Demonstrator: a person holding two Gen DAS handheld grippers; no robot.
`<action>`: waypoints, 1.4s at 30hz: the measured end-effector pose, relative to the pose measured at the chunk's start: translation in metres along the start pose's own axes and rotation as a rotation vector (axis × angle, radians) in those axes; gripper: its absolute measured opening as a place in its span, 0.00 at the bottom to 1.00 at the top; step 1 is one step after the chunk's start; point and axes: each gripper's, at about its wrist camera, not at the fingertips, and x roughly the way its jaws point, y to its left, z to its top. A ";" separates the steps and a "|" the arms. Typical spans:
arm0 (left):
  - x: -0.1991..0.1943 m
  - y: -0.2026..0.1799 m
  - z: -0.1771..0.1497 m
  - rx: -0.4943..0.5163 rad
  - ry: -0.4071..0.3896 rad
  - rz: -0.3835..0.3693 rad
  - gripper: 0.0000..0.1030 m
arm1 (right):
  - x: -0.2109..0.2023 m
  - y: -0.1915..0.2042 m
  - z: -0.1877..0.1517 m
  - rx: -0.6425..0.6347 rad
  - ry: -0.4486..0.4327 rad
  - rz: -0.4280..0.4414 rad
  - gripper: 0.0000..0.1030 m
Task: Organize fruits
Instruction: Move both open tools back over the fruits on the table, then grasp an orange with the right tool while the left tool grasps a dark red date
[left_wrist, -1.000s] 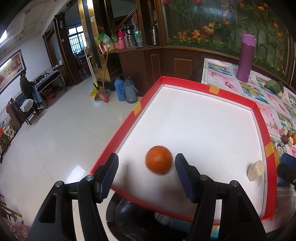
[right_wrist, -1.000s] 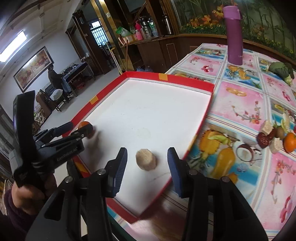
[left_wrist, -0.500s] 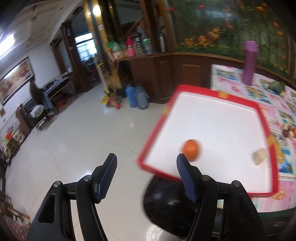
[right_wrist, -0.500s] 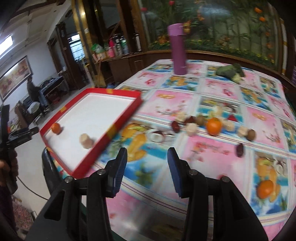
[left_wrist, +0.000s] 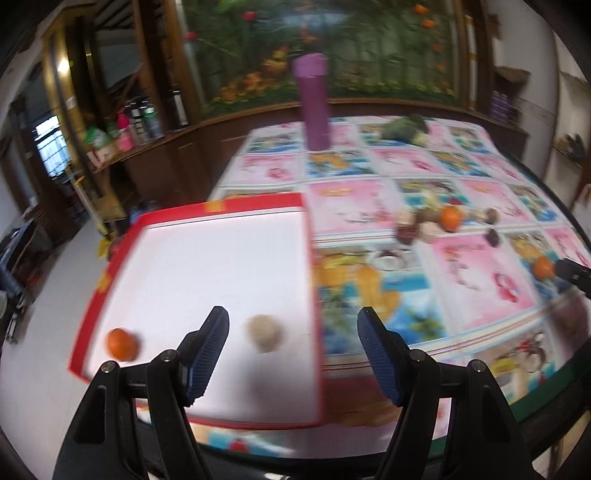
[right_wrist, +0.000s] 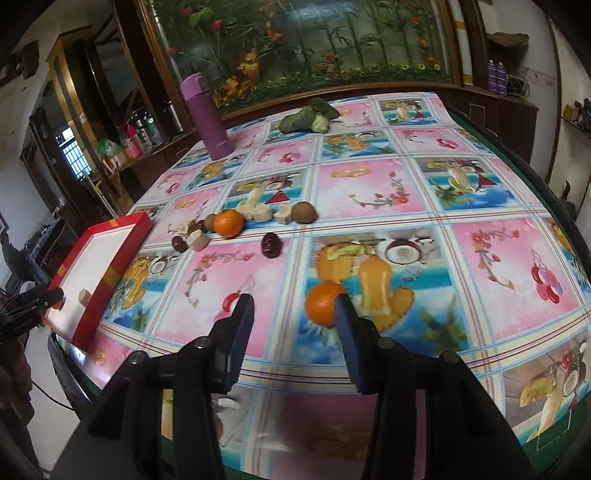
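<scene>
Black claw (right_wrist: 293, 317) frames carry ribbed blue pads (right_wrist: 242, 334), silver screws.

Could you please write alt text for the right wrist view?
The right tool, open and empty, hovers by an orange on a fruit-print tablecloth. Farther off lie mixed fruit pieces; a red-rimmed tray sits left.

Both wrist views look steeply down, sharing the red tray (left_wrist: 312, 266).
</scene>
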 end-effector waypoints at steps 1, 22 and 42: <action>0.002 -0.007 0.002 0.010 0.007 -0.016 0.70 | 0.001 -0.001 -0.001 -0.003 0.002 -0.003 0.45; 0.092 -0.067 0.049 0.030 0.160 -0.082 0.70 | 0.043 -0.018 0.007 0.085 0.123 0.057 0.42; 0.138 -0.083 0.068 -0.015 0.179 -0.175 0.64 | 0.047 -0.022 0.007 0.116 0.132 0.138 0.40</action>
